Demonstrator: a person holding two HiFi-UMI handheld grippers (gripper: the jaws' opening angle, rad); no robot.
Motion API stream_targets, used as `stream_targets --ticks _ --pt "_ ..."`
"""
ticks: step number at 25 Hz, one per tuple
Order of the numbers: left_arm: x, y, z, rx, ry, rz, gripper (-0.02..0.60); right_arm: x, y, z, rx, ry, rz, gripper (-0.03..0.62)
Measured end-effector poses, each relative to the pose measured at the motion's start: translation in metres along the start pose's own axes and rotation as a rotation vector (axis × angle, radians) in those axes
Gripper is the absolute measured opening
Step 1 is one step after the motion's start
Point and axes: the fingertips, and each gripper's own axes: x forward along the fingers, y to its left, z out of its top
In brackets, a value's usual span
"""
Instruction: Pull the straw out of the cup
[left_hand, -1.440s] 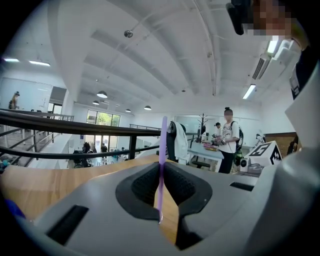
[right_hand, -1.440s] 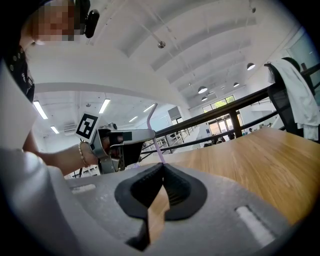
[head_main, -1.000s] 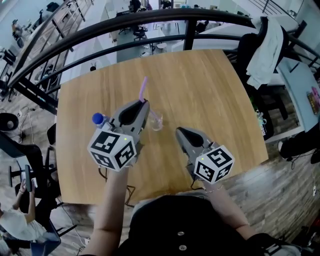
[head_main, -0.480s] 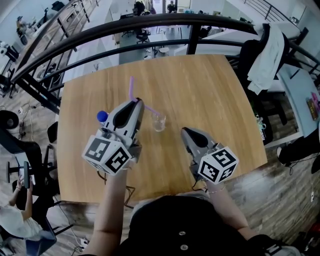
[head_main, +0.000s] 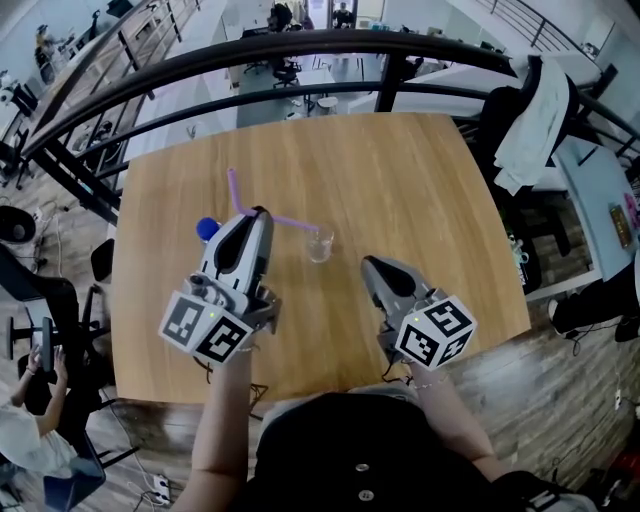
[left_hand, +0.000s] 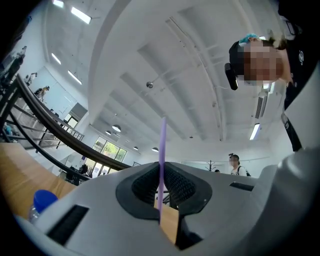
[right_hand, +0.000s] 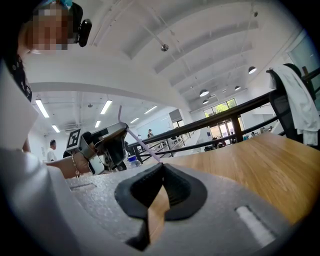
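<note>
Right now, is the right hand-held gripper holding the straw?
No; the right hand-held gripper is shut on nothing, and the straw sits in the left hand-held gripper.

A wooden table stands beside a curved black railing overlooking an open office; a white garment drapes a dark chair far right, beneath ceiling strip lights.

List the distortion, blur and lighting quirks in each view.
Head view: fisheye bows the railing and table edges; light is even. Left gripper view: dark vignetted corners, bright ceiling, the straw sharp between the jaws. Right gripper view: the same vignette, ceiling lamps blown white.
</note>
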Motion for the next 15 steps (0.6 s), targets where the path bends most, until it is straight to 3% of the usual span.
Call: stream_targets --ticks 5,15 --pt "-0.022 -0.001 -0.001 -0.036 -0.044 -0.035 0.04 0.001 0.008 0.004 -0.009 -0.017 0.007 -0.002" --pt "-0.052 0.002 -0.018 -0.083 -0.055 -0.006 0.041 0.005 0.015 0.002 -0.004 -0.008 0.024 -0.002"
